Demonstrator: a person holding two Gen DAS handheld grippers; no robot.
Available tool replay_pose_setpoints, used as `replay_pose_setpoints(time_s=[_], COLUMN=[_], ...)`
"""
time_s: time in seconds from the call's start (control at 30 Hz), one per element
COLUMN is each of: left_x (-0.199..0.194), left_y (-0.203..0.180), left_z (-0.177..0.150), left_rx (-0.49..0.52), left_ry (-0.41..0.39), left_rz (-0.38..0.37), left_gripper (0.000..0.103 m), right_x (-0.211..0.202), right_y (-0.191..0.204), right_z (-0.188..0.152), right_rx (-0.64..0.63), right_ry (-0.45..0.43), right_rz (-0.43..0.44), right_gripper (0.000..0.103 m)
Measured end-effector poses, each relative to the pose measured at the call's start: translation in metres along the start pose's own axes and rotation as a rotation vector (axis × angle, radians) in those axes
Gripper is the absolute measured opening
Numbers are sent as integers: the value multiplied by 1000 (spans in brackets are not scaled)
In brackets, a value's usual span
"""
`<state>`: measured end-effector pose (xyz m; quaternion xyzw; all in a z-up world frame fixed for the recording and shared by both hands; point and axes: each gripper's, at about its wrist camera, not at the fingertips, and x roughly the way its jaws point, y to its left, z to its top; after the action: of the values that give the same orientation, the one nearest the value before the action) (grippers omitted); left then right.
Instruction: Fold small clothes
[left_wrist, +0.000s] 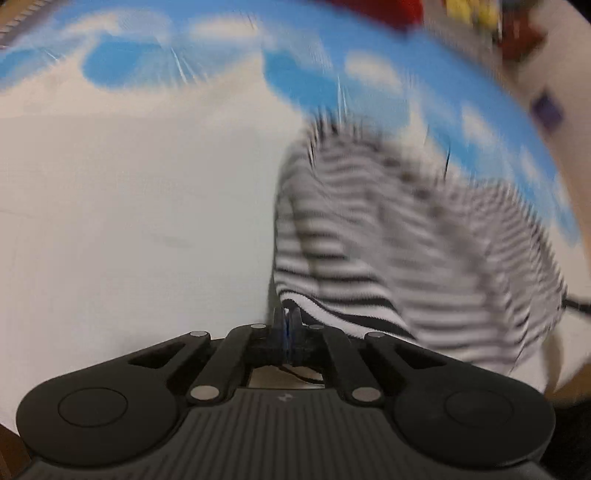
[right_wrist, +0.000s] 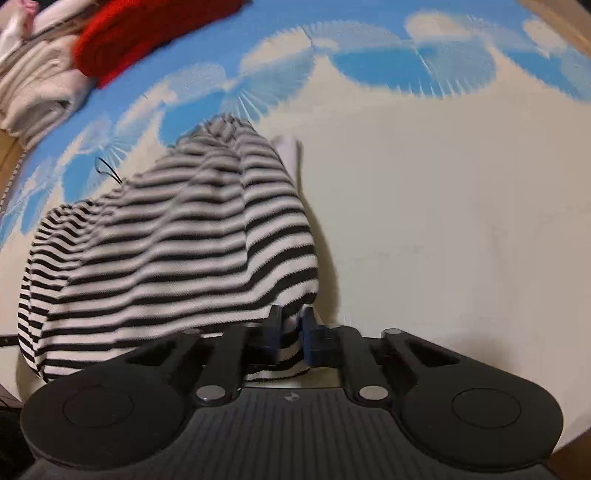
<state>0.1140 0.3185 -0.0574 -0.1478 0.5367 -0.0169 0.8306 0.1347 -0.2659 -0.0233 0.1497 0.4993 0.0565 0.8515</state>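
A black-and-white striped garment (left_wrist: 388, 251) hangs blurred in the left wrist view, to the right of centre. My left gripper (left_wrist: 287, 317) is shut on its near edge. In the right wrist view the same striped garment (right_wrist: 177, 251) fills the left half, bunched and draped. My right gripper (right_wrist: 291, 321) is shut on a fold of its lower edge, with striped cloth showing between the fingers. The garment hangs between both grippers above a cream surface (right_wrist: 443, 221).
The surface has a blue-and-white cloud pattern (right_wrist: 406, 62) along its far side. A red garment (right_wrist: 147, 33) and folded pale clothes (right_wrist: 33, 85) lie at the far left in the right wrist view. The red garment (left_wrist: 399, 11) shows blurred in the left wrist view.
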Motion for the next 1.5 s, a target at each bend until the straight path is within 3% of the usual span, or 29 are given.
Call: replay_pose_setpoints(time_s=[0.03,0.1,0.2,0.23,0.3,0.33,0.4,0.47,0.53,0.57,0.6,0.7,0.87,0.97,1.03,1.13,1.27,1.37,1.5], left_x=[-7,-1,34,42,44,42,31,14,0,-2,-2,8,31,55,77,102,100,90,84], left_y=[5,12,2,-5,-17,-20,-28,-40,-52,-60,-68,-103,-149,-163,-163,-142,-115,-107,-93], left_z=[0,-3,-17,-22,-24,-23,-16,-7,-1,1,2,-2,-12,-10,-1,13,32,40,46], left_rx=[-23,-41,52,88,154,160,166,181,178,179,191,295,437,470,447,343,186,167,112], left_ry=[-30,35,240,270,267,255,179,46,-43,-57,-57,-22,47,54,63,103,102,48,40], left_rz=[6,80,164,192,226,226,224,213,117,50,-11,-102,-154,-133,-64,113,94,121,120], left_gripper=[0,0,0,1,1,2,7,29,32,32,32,34,34,35,35,35,12,12,12], right_x=[-10,-19,11,18,26,25,12,-8,-17,-17,-14,-3,24,44,63,100,106,104,102], right_y=[-4,-13,-25,-23,-19,-22,-28,-25,-17,-12,-5,26,102,138,153,149,140,133,122], right_z=[3,5,-7,-9,-11,-10,-2,5,9,11,13,11,6,3,3,5,19,23,26], right_rx=[38,84,92,54,-49,-34,46,56,21,8,-12,-134,-328,-414,-463,-468,-422,-415,-410], right_ry=[-51,-74,132,161,175,166,87,-43,-115,-120,-112,-86,-30,3,35,128,115,115,100], right_rz=[42,41,-116,-176,-375,-380,-274,-204,-131,-81,-22,74,196,186,113,-114,-186,-188,-221], right_gripper=[6,5,3,0,0,0,0,1,3,11,21,26,26,26,26,26,25,25,25])
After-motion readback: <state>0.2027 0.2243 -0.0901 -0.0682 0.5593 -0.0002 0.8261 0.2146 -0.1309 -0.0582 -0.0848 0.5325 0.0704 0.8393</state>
